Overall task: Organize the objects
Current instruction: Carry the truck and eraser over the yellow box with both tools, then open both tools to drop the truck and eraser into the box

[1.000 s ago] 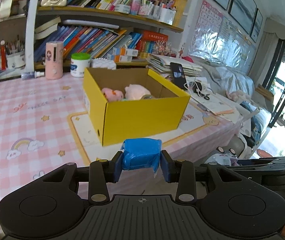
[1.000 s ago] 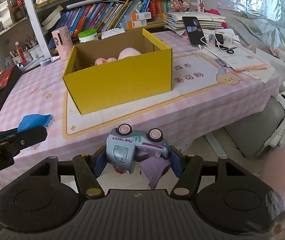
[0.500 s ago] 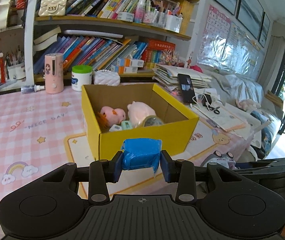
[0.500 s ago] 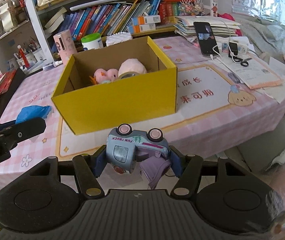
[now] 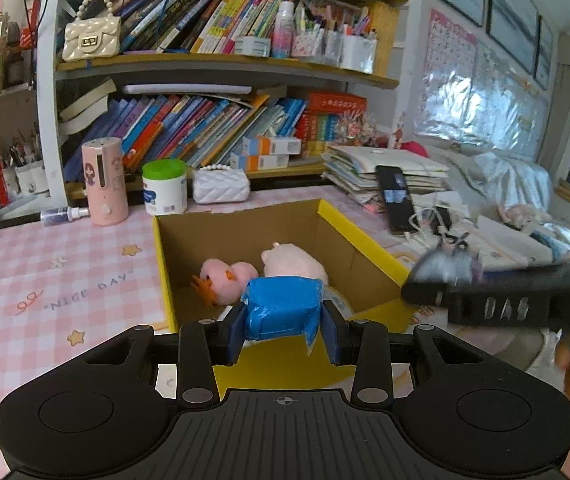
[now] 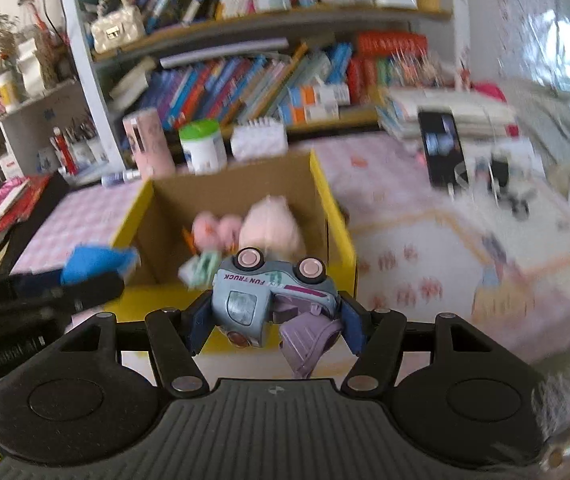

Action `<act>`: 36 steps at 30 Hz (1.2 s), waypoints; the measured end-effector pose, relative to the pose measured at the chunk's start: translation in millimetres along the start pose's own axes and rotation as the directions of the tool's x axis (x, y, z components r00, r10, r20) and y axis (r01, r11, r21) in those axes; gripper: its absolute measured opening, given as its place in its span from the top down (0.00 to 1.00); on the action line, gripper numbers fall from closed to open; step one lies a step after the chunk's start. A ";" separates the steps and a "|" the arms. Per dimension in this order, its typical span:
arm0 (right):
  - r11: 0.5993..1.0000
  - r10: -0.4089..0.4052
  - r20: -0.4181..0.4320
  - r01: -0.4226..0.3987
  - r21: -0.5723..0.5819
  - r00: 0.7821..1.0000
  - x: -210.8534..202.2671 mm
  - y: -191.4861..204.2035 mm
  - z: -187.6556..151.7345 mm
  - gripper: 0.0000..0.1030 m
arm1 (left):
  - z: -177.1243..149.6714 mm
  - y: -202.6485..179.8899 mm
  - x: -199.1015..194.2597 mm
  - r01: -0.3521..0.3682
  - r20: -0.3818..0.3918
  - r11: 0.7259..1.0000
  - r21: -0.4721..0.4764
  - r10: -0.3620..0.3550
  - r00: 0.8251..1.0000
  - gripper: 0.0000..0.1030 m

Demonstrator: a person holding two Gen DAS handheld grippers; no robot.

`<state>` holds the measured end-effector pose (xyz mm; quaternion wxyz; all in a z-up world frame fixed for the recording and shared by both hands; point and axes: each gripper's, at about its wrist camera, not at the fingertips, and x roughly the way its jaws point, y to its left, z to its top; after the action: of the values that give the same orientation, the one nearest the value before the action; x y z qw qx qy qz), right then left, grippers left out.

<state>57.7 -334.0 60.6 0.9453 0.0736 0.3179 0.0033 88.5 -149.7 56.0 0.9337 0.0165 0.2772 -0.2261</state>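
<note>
Left wrist: plush toys (image 5: 265,272) fill yellow box (image 5: 369,240) beyond blue packet (image 5: 283,306).

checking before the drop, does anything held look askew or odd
Yes: the toy truck in the right gripper is upside down, wheels up. The blue packet in the left gripper sits level.

Blurred right tongs (image 5: 437,276); box (image 5: 369,240) floor partly hidden.
</note>
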 end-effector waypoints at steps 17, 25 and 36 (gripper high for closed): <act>0.987 0.096 0.039 -0.091 -0.130 0.995 83.9 -14.3 64.9 0.41 | 5.5 7.9 89.7 -0.145 -0.172 0.988 -0.049 0.135 0.976 0.64; 0.969 0.136 -0.066 -0.147 -0.199 0.989 108.9 -11.5 56.3 0.41 | 3.2 7.9 102.2 -0.143 -0.223 0.987 -0.078 0.122 0.967 0.64; 0.949 0.176 -0.144 -0.207 -0.239 0.974 126.7 -6.1 48.2 0.41 | 1.9 4.6 95.4 -0.154 -0.186 0.984 -0.094 0.135 0.973 0.54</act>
<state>187.5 -340.0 21.6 0.9212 -0.0173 0.3625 0.1401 162.4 -185.3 7.1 0.9185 0.0067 0.3699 -0.1398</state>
